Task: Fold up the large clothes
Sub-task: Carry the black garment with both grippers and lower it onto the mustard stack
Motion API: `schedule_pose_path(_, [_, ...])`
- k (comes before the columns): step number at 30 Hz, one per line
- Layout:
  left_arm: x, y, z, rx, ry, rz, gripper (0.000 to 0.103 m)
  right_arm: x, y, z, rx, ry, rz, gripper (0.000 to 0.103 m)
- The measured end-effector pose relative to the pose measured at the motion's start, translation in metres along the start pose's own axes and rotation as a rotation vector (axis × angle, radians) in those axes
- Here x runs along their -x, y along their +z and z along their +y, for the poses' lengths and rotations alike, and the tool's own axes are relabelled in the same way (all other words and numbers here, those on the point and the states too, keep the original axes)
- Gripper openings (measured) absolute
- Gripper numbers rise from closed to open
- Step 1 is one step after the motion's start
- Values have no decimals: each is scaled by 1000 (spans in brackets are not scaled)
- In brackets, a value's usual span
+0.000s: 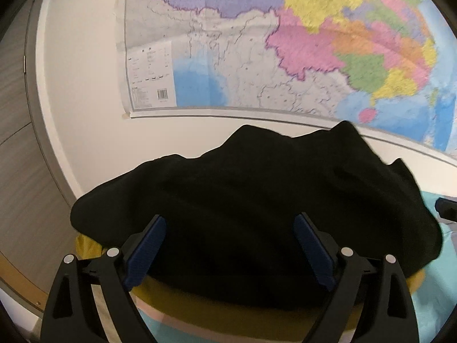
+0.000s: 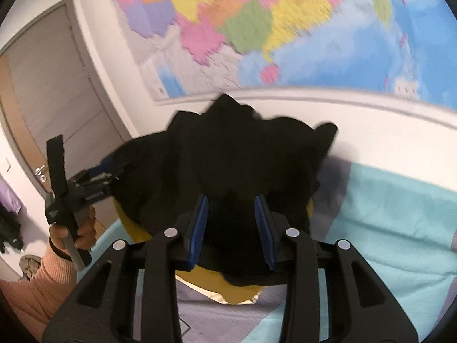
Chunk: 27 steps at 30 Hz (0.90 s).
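Black cloth [image 2: 228, 171] bunches between the blue pads of my right claw [image 2: 231, 228], clamped on its near hem, while my left claw [image 1: 228, 245] gapes wide over the heap, teal bed [image 2: 400, 214] bare to the right.

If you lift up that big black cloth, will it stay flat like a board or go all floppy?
Probably floppy: the black garment already bunches into soft peaks and folds. It likely sags wherever nothing holds it, since its edges droop over the yellow cloth beneath. It looks light enough for the right gripper, though that is a guess from its thin, crumpled look.
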<state>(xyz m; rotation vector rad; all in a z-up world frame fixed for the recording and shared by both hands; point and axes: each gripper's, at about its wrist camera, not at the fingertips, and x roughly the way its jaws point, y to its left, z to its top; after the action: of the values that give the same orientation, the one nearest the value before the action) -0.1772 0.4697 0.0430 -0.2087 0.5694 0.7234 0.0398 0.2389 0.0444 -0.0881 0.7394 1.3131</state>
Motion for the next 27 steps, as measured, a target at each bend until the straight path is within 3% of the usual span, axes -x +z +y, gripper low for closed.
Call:
schedule_pose_path(4, [4,-4,-9,-8,-49,2,89,-24,-5,19,64,7,72,36])
schedule_pose_path(6, [-3,-8,-14,-15,-52,31,90,-40,-14,24,84,-7,127,42])
schedule_pose_path(13, [-10,-12,-20,-23,-42,50,96,-37,-16,27,88,-17,121,44])
schedule_pose_path(17, [0,5,-13,-22,-1,-8,96,-20,11,34,112,-20,46,44])
schedule_pose_path(20, [-11,25,-4,-12,-17,6,95,-31,37,39,116,-6,27,44])
schedule_pose_path(23, [-27,39,-4,-21,42,6,92,-59,62,42,94,6,27,43])
schedule_pose_path(27, [-53,48,-5,-19,22,65,92,-101,74,37,81,-34,82,40])
